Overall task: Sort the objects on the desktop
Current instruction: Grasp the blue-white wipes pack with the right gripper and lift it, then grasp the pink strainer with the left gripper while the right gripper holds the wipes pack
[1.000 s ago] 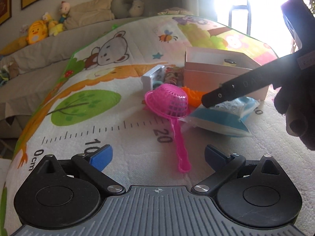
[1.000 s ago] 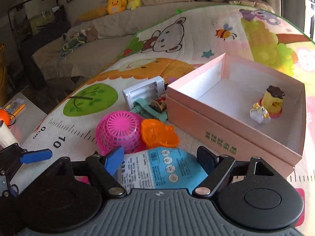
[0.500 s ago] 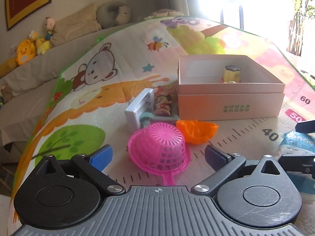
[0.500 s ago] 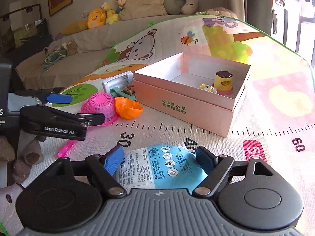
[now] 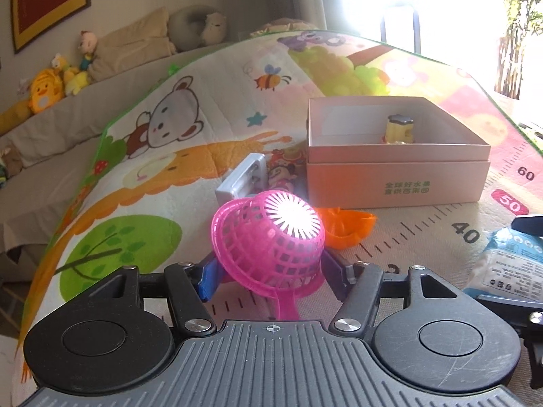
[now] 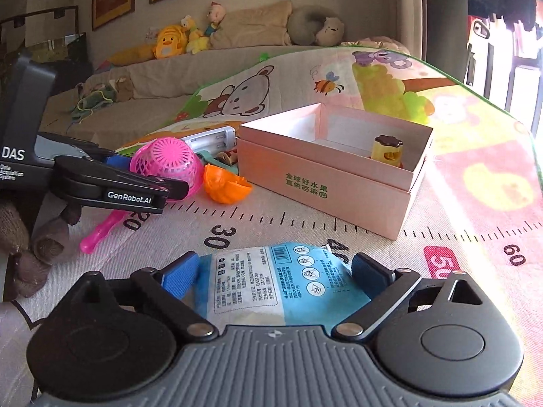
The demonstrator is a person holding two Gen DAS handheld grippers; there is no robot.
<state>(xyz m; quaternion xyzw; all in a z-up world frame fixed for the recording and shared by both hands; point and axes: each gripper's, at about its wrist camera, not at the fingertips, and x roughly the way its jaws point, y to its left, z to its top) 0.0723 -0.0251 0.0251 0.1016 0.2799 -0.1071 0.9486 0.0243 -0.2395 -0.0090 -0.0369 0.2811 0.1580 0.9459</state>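
Observation:
My left gripper (image 5: 269,276) has its fingers on either side of a pink toy strainer (image 5: 271,240) that lies upside down on the play mat; it also shows in the right wrist view (image 6: 166,166). My right gripper (image 6: 275,273) is closed on a blue and white packet (image 6: 281,281), also seen in the left wrist view (image 5: 509,264). A pink open box (image 6: 325,176) stands behind, with a yellow toy (image 6: 387,151) inside. An orange toy piece (image 6: 225,186) lies beside the strainer.
A white battery charger (image 5: 242,183) and small toys (image 5: 281,174) lie left of the box (image 5: 397,183). A sofa with plush toys (image 6: 169,42) runs along the back. The mat's edge drops off at the left.
My left gripper has moved forward and closed around the pink strainer. My right gripper has pulled back from the box with the packet between its fingers.

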